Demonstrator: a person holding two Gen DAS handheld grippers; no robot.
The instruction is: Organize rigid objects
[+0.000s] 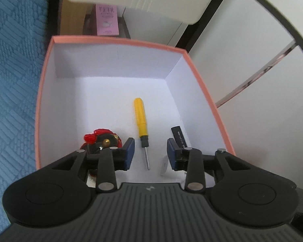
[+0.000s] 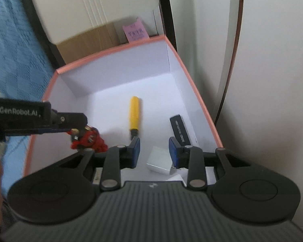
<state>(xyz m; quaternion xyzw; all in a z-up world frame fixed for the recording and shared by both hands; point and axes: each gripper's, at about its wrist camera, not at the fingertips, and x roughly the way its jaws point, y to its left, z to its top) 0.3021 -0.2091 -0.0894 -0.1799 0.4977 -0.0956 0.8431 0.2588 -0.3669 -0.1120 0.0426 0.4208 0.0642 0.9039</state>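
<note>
A pink-rimmed box (image 1: 119, 41) with a white inside holds a yellow-handled screwdriver (image 1: 140, 119), a red and black toy figure (image 1: 100, 139), a black stick (image 1: 178, 136) and a white adapter block (image 2: 159, 160). My left gripper (image 1: 150, 154) is open and empty above the screwdriver's tip. My right gripper (image 2: 154, 152) is open and empty over the white block. The same box (image 2: 111, 52), screwdriver (image 2: 135, 114), toy (image 2: 89, 139), black stick (image 2: 179, 128) and left gripper (image 2: 70, 124) show in the right wrist view.
A blue textured cloth (image 1: 12, 70) lies left of the box. A pink carton (image 1: 107, 20) and brown cardboard (image 2: 91, 38) stand behind it. White cabinet panels (image 1: 252, 60) rise on the right.
</note>
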